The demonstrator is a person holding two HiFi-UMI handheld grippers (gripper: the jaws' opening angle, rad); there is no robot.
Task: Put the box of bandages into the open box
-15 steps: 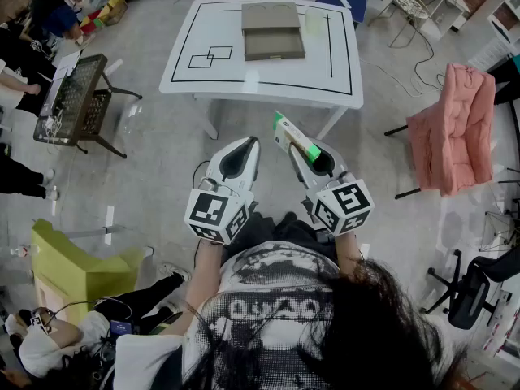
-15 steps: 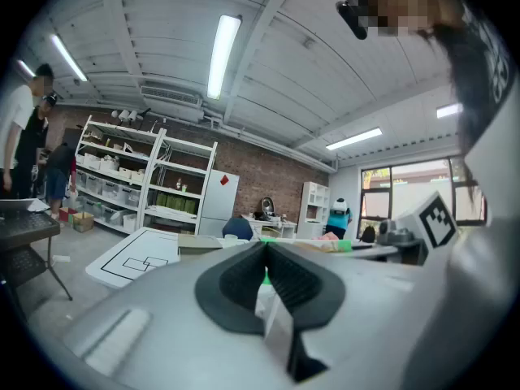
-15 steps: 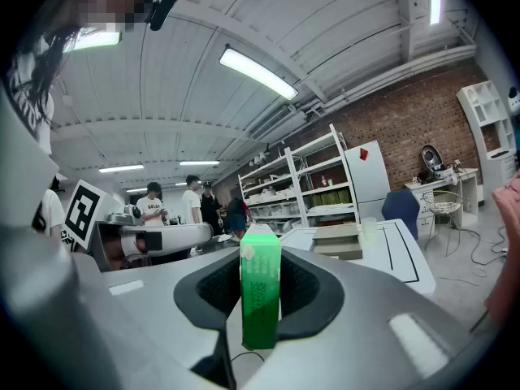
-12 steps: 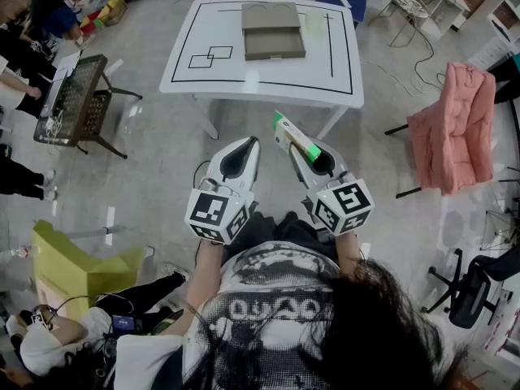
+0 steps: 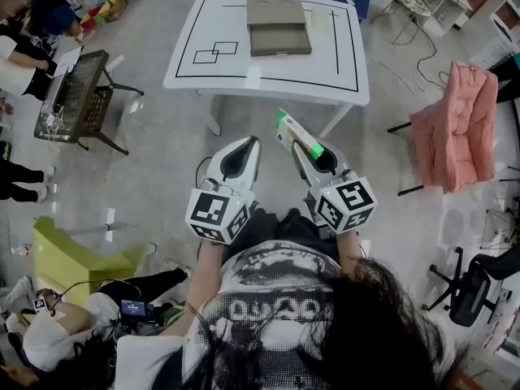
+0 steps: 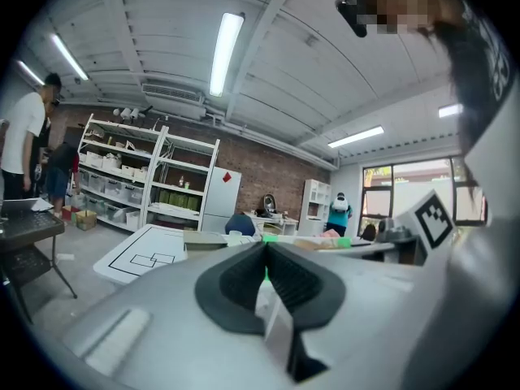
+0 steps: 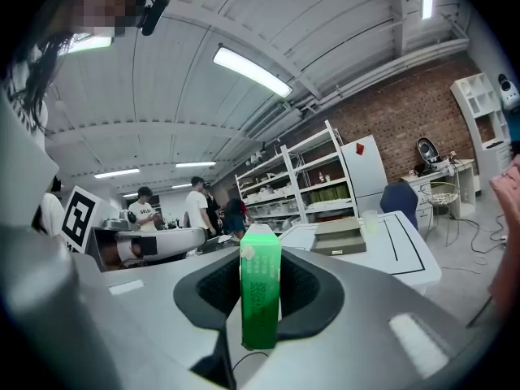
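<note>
A slim green and white box of bandages (image 5: 295,135) (image 7: 260,295) stands clamped between the jaws of my right gripper (image 5: 297,141) (image 7: 260,299), held out over the floor short of the table. My left gripper (image 5: 250,141) (image 6: 265,254) hangs beside it with its jaws together and nothing between them. The open brown box (image 5: 279,27) (image 7: 340,236) lies on the far middle of the white table (image 5: 211,71), well ahead of both grippers. In the left gripper view that box (image 6: 205,237) shows low on the tabletop.
A black mesh cart (image 5: 75,96) stands left of the table, a pink padded chair (image 5: 452,124) to the right. People crouch at the lower left by a yellow-green seat (image 5: 69,262). Shelving (image 6: 138,181) and a white fridge (image 6: 221,197) line the brick wall behind.
The table and room have slid slightly in the head view as the camera shifted. Both grippers keep their pose, the right one still holding the bandage box.
</note>
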